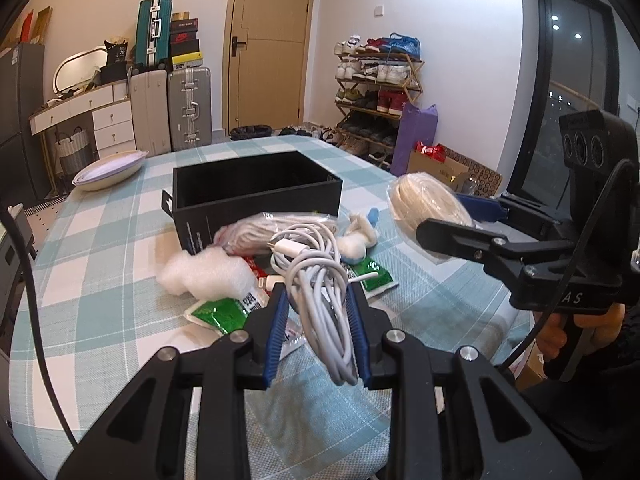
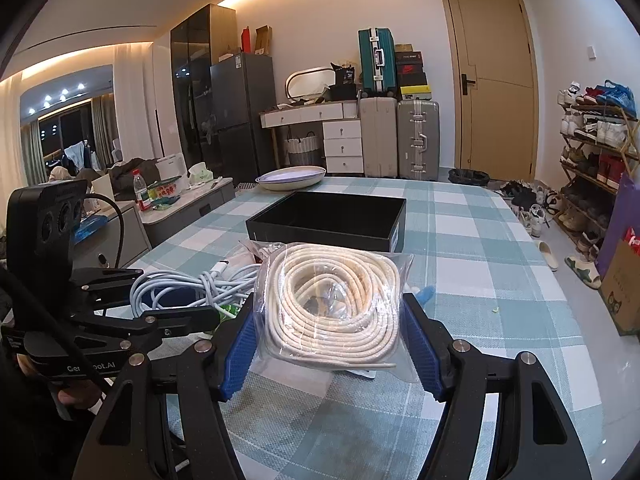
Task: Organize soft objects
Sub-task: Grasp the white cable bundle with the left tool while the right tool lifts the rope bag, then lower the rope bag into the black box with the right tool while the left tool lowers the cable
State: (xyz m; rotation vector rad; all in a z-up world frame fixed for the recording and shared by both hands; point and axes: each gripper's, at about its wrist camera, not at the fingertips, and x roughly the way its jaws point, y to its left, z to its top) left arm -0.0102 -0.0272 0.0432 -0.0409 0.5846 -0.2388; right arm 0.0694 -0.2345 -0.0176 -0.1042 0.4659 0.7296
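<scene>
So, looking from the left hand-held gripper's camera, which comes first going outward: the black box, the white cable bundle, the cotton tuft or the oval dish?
1. White cable bundle: clamped in the left hand-held gripper.
2. Cotton tuft: on the table, just ahead to the left.
3. Black box: mid-table, behind the pile.
4. Oval dish: far left table edge.

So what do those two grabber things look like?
Both look alike. The left gripper and the right gripper have black plastic arms with silver bolts, and jaws lined with ridged blue pads. Each has a black camera block with three round lenses on top, a black cable, white lettering on its side and a handle underneath. A dark sleeve shows behind.
</scene>
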